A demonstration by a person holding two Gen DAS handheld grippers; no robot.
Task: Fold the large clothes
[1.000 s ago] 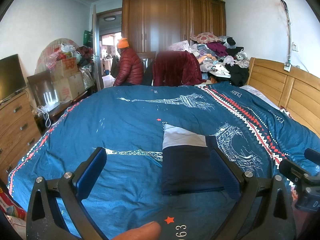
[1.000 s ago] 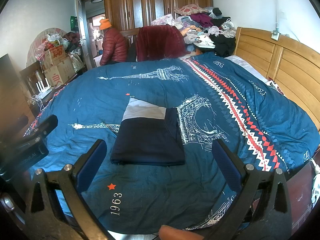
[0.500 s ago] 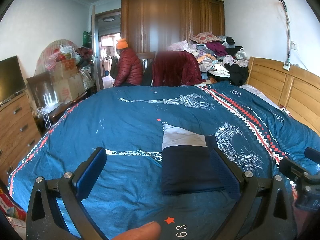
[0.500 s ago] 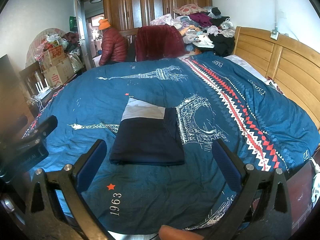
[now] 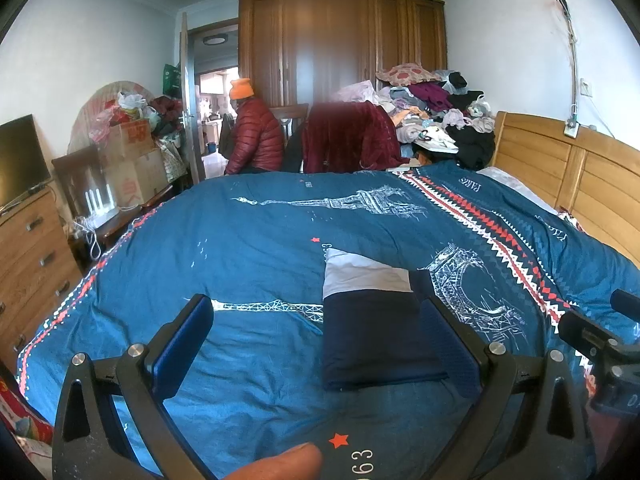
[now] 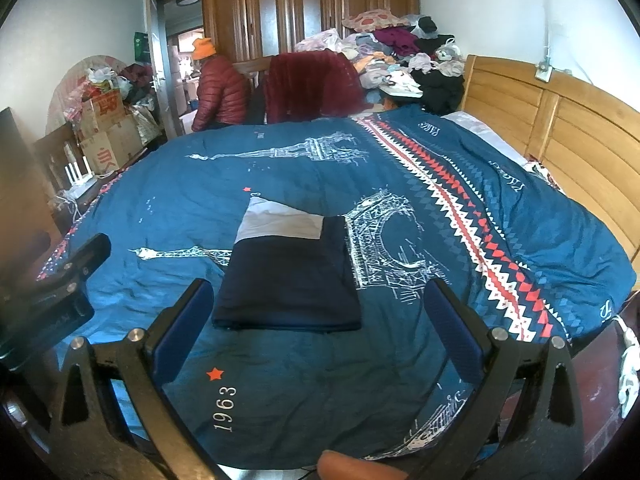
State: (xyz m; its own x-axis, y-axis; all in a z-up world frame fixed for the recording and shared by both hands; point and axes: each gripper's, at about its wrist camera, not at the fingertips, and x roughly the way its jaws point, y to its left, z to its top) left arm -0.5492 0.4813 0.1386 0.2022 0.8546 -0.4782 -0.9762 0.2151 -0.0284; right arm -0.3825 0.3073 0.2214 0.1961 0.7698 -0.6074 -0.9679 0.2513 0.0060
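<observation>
Folded navy-and-grey rectangular garment (image 6: 288, 276) lies finished on blue Eiffel-print bedspread (image 6: 400, 360), twelve o'clock of left tongs (image 5: 316, 344) and right tongs (image 6: 316, 328), both wide open, empty.

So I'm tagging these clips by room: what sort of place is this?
A lived-in home bedroom, most likely. A large bed with a wooden headboard and a blue Eiffel Tower duvet fills the room, a tall wooden wardrobe stands behind it, and loose clothes are heaped nearby.
</observation>
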